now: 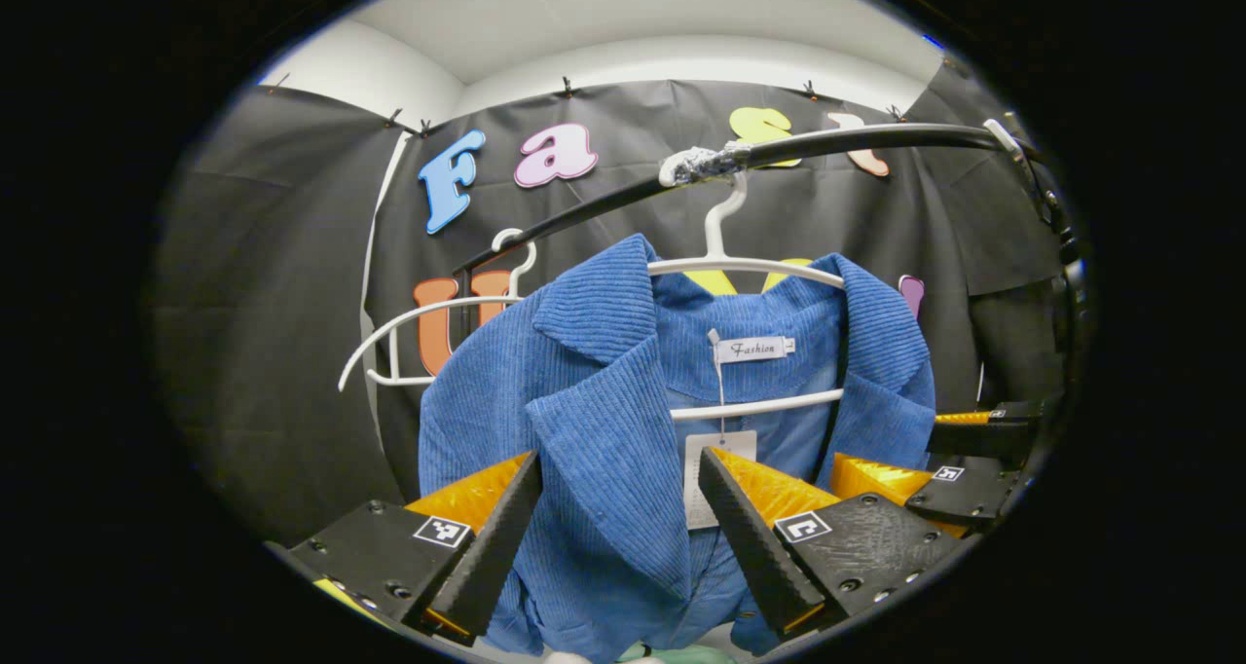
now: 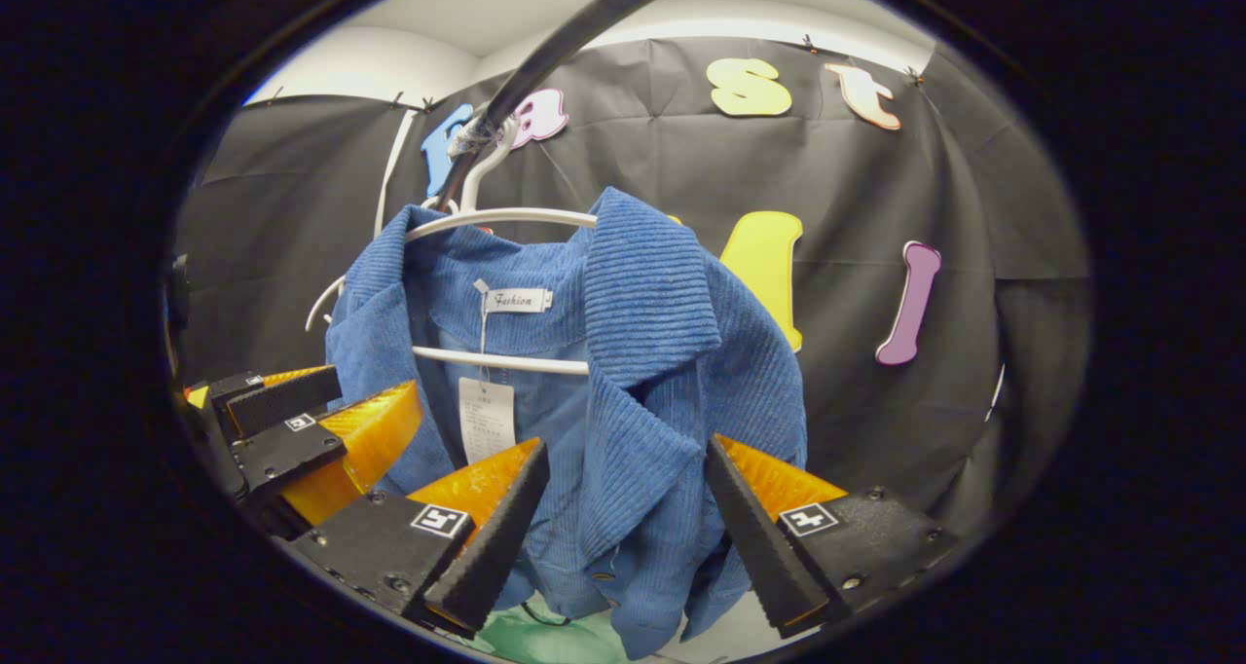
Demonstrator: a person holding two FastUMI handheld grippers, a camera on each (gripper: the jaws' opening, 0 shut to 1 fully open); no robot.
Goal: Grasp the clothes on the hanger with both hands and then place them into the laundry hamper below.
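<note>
— Left gripper (image 1: pixel 618 469) first: how does it stand?
— Jaws spread wide, one finger on each side of the jacket's front panel, with nothing pressed between them. In the left gripper view the blue cloth runs down through the gap.
— And the right gripper (image 2: pixel 623 460)?
— Parted just as widely. In the right gripper view its fingers flank the other front panel, below the lapel, and neither one clamps the fabric. It also appears in the left gripper view (image 1: pixel 959 455), low at the right edge, beside the jacket's far shoulder.
— Now the rest, biggest thing first.
— A black rail (image 1: pixel 857 142) arcs across the top, a patch of crumpled silvery tape wrapped around it where the hook sits. Below it hangs the blue corduroy jacket (image 1: pixel 594 421), collar up, lapels folded open, on a white hanger (image 1: pixel 740 267). The hanger's upper bar runs under the collar and its lower bar crosses behind the open front.
— Anything beside it?
— A second white hanger (image 1: pixel 419 328), bare, hooked on the same rail.
— Smaller things?
— A white neck label (image 1: pixel 754 350) sewn inside the collar, and a paper tag (image 1: pixel 715 469) dangling from it on a string, just above the left gripper's fingers.
— And the hamper?
— Only a scrap of pale green (image 2: pixel 545 635) shows beneath the jacket's hem; I cannot tell what it belongs to.
</note>
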